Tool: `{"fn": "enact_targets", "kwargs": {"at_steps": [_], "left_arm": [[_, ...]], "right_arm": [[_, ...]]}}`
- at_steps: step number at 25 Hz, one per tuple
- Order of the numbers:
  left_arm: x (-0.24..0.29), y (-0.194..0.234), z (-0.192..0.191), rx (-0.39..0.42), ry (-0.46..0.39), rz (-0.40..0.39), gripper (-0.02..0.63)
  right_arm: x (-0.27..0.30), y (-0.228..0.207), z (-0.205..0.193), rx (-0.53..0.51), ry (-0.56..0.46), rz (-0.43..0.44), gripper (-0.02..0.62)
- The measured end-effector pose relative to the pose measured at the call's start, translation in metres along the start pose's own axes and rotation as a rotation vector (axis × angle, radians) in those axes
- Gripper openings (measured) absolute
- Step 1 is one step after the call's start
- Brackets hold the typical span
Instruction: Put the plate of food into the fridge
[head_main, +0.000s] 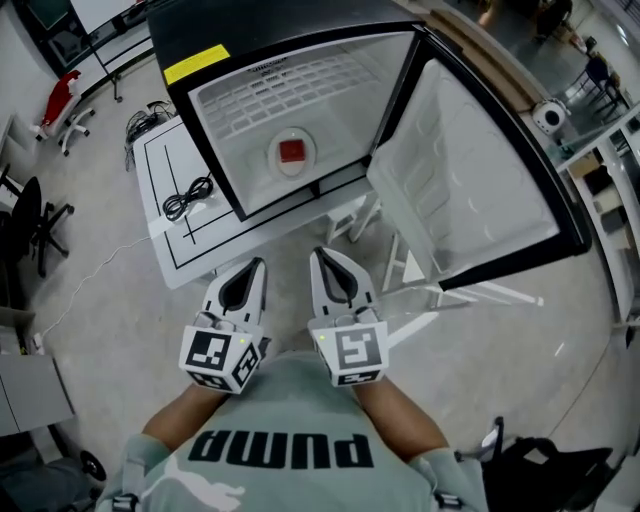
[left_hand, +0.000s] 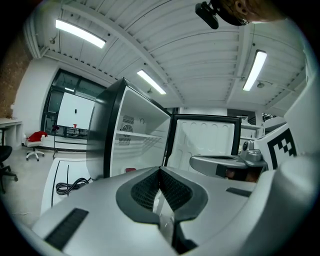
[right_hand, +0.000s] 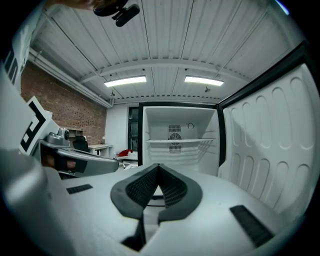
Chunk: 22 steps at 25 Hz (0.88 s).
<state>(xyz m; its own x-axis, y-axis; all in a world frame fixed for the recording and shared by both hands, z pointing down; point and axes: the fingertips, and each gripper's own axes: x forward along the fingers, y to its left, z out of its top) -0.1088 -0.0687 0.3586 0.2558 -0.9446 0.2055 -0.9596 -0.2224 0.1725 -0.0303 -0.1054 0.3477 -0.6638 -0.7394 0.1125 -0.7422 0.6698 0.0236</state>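
Observation:
The white plate (head_main: 291, 154) with a red piece of food on it sits on the floor of the open fridge (head_main: 300, 70); in the left gripper view its red food (left_hand: 130, 170) just shows past the jaws. Both grippers hang side by side in front of the person's chest, short of the fridge and pointing at it. My left gripper (head_main: 258, 263) (left_hand: 160, 170) is shut with nothing between its pads. My right gripper (head_main: 318, 253) (right_hand: 158, 166) is also shut and empty. Each gripper view catches the other gripper at its edge.
The fridge door (head_main: 470, 170) stands swung wide open to the right. A white table (head_main: 170, 230) with a coiled black cable (head_main: 187, 196) is left of the fridge. A black office chair (head_main: 35, 215) and a red chair (head_main: 62, 98) stand far left; a dark bag (head_main: 545, 470) lies bottom right.

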Motion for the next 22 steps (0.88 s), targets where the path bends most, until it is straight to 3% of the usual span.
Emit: {"fn": "enact_targets", "kwargs": {"at_steps": [22], "left_arm": [[-0.091,-0.007,-0.007,0.032,-0.004,-0.116,0.006]], "right_arm": [[-0.059,0.077,0.006,-0.003,0.002,-0.096,0.005]]}}
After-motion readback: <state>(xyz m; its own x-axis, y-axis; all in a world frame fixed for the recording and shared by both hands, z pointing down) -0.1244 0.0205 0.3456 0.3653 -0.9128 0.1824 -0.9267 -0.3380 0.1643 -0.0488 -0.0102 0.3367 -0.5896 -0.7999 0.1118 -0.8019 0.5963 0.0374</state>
